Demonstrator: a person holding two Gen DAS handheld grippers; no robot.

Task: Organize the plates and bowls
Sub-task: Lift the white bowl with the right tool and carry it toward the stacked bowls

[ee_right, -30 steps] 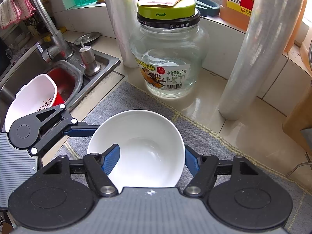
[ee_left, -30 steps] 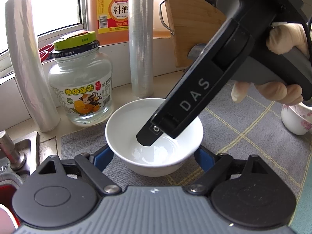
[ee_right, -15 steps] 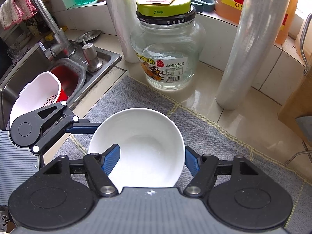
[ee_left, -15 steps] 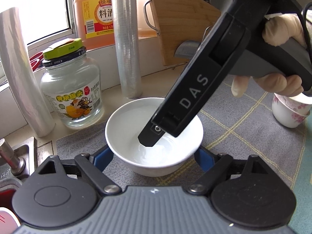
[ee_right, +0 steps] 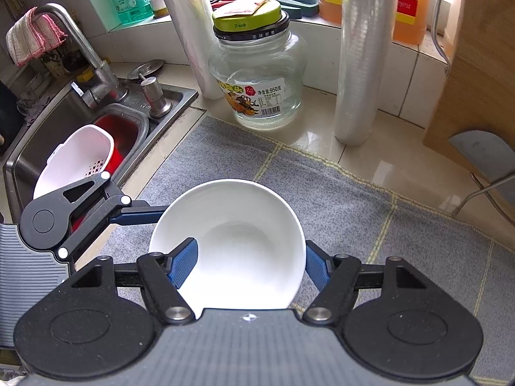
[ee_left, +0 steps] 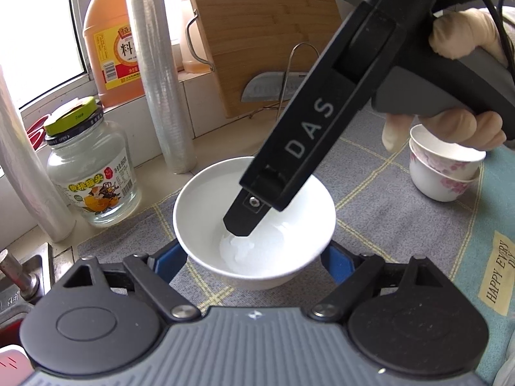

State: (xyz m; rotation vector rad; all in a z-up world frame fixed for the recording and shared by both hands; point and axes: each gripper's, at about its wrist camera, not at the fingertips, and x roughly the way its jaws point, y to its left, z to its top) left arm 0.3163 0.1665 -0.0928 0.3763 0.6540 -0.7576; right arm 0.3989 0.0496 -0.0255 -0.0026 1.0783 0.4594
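Both grippers pinch white bowl (ee_right: 235,244): left gripper (ee_left: 254,257) across sides, right gripper (ee_right: 248,263) on wall. Carry level, pressure steady, toward flowered cups (ee_left: 444,170).

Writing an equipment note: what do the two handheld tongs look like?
Both tongs have black linkage arms, blue ribbed pads, silver pivot bolts and a grey ridged body. The right one's black shaft reads "DAS", with a grey handle and a black cable.
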